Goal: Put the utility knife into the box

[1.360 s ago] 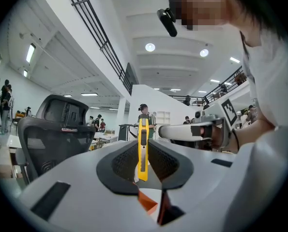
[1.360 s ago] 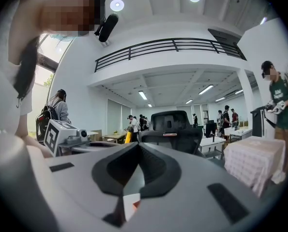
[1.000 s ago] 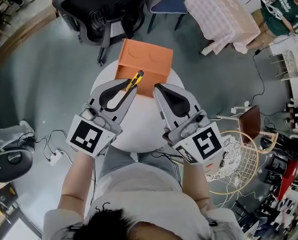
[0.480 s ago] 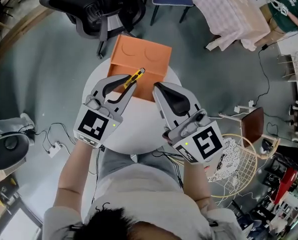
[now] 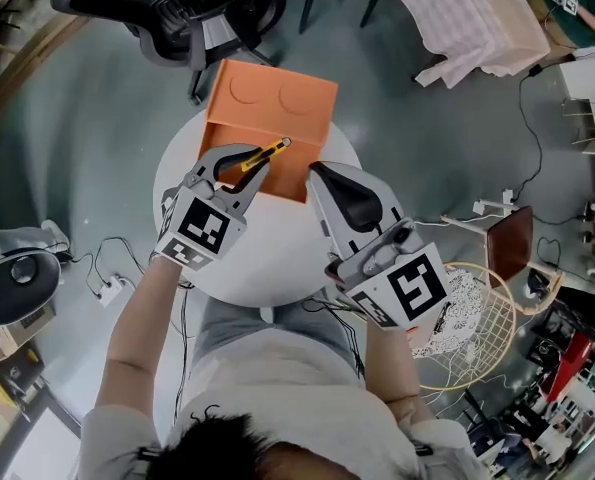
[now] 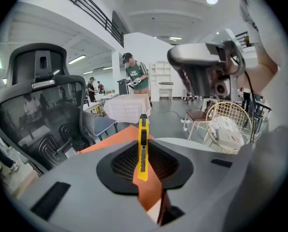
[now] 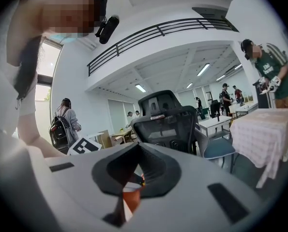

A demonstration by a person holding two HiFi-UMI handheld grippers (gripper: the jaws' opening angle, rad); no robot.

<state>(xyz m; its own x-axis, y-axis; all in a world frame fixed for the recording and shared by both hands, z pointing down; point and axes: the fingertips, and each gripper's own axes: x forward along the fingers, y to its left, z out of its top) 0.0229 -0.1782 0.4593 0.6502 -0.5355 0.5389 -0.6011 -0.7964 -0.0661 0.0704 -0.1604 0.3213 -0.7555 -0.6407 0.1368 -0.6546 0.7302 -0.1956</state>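
Yellow, with a black slider down the middle: utility knife [image 5: 268, 153], pinched at its rear end by the left gripper [image 5: 249, 166], jaws closed tight on it. Sticks out past the jaw tips, pointing away from the person and a little to the right. Hangs over the near edge of the orange box [image 5: 269, 106], clear of it, not yet inside. In the left gripper view, stands nearly upright between the dark pads of the left gripper [image 6: 143, 170], knife [image 6: 143, 144] running straight ahead with orange box [image 6: 112, 139] beyond and below it.

Orange box open at the top, resting at the far side of the round white tabletop [image 5: 262, 263], two round shapes on its floor, nothing else seen in it.

Right gripper [image 5: 317, 173] just beside the left one, over the near right corner of the box. Jaws brought together in the right gripper view, right gripper [image 7: 133, 180] holding nothing, only a sliver of orange and white showing through the gap.

Black office chair [image 5: 182, 8] on the floor beyond the tabletop.
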